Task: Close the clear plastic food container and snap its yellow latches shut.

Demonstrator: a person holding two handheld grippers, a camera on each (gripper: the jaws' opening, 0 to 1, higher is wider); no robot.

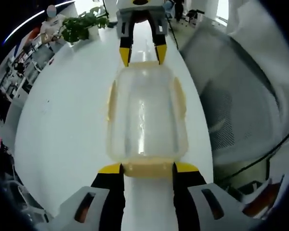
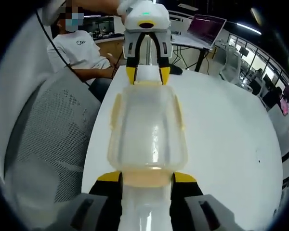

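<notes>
Nearest my left tool (image 1: 147,167) sits a pale yellow end latch (image 1: 147,169) of the clear plastic food container (image 1: 145,115), lid on, lying on the white surface (image 1: 62,120). My right tool (image 2: 147,176) meets the opposite latch (image 2: 147,179). Both tools are spread, level, facing each other; I judge latching is underway, needing inward pressure next.

Container (image 1: 145,118) was clear, milky plastic with pale yellow latches (image 1: 148,168) along its rim. Left tongs (image 1: 147,169) were black with yellow tips on light grey housings; right tongs (image 2: 145,177) the same. Desk (image 1: 67,120) was plain white. Chair (image 2: 48,134) had grey mesh perforated with fine dots. Plant (image 1: 82,24) was green. Laptop screen (image 2: 207,29) glowed purple-pink. A person's shirt (image 2: 79,48) was white.
</notes>
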